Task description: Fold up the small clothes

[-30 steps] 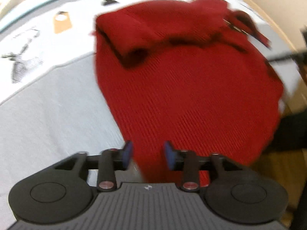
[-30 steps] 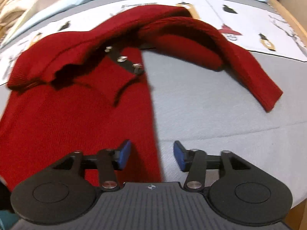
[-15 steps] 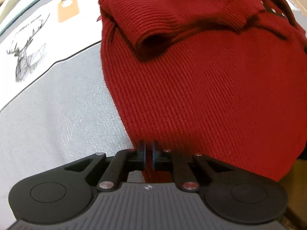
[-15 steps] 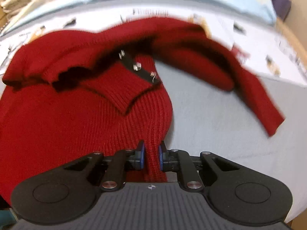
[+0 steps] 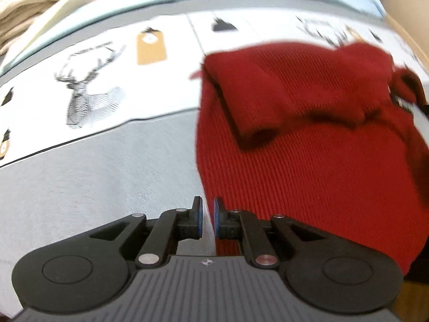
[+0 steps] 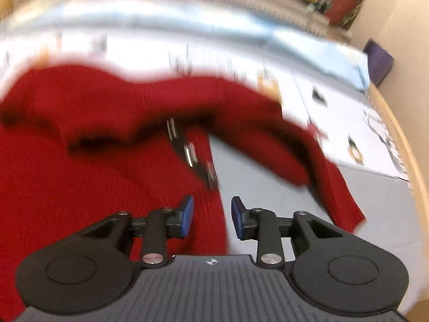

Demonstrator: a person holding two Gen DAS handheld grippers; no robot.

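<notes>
A small red knit sweater (image 5: 308,145) lies on a grey and white printed cloth (image 5: 93,166). One sleeve is folded across its top. In the left wrist view my left gripper (image 5: 207,218) hovers at the sweater's lower left edge, its jaws a narrow gap apart with bare cloth showing between them. In the right wrist view the sweater (image 6: 93,166) fills the left half, its other sleeve (image 6: 335,187) trailing to the right. My right gripper (image 6: 211,214) is open over the sweater's right edge, holding nothing. The right view is blurred.
The cloth carries prints, a deer (image 5: 88,91) and an orange tag (image 5: 150,45). A pale blue sheet (image 6: 308,43) lies beyond it. Beige folded fabric (image 5: 24,8) sits at far left. A wooden table edge (image 6: 410,155) runs along the right.
Both grippers pinched the sweater's lower edge half a second ago and have since let go. The right jaws have opened wide, the left only slightly. Both have pulled back.
</notes>
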